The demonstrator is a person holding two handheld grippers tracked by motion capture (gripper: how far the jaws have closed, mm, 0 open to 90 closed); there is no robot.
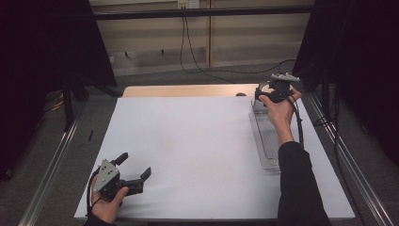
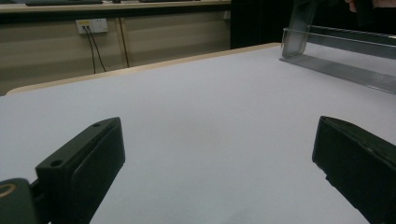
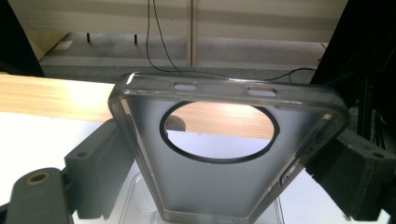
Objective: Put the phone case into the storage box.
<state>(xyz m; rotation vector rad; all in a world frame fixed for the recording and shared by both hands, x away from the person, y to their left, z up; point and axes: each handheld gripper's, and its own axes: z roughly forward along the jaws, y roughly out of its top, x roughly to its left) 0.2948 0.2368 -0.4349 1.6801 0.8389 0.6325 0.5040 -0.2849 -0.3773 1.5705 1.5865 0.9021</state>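
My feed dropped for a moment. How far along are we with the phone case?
Done: nothing placed on the white mat. In hand: the right gripper is closed on the clear phone case, at the far end of the clear tray. Left gripper waits open. Where the case goes isn't evident.

We see a translucent, glossy plastic phone case [image 3: 219, 186]. The table [image 1: 197, 141] wears smooth matt white; bare wood edges it.

A translucent grey phone case [image 3: 224, 154] with a large round camera opening was held upright between the jaws of the right gripper [image 1: 275, 92], at the far right of the table [image 1: 188, 141], above a clear plastic tray [image 1: 268, 141].
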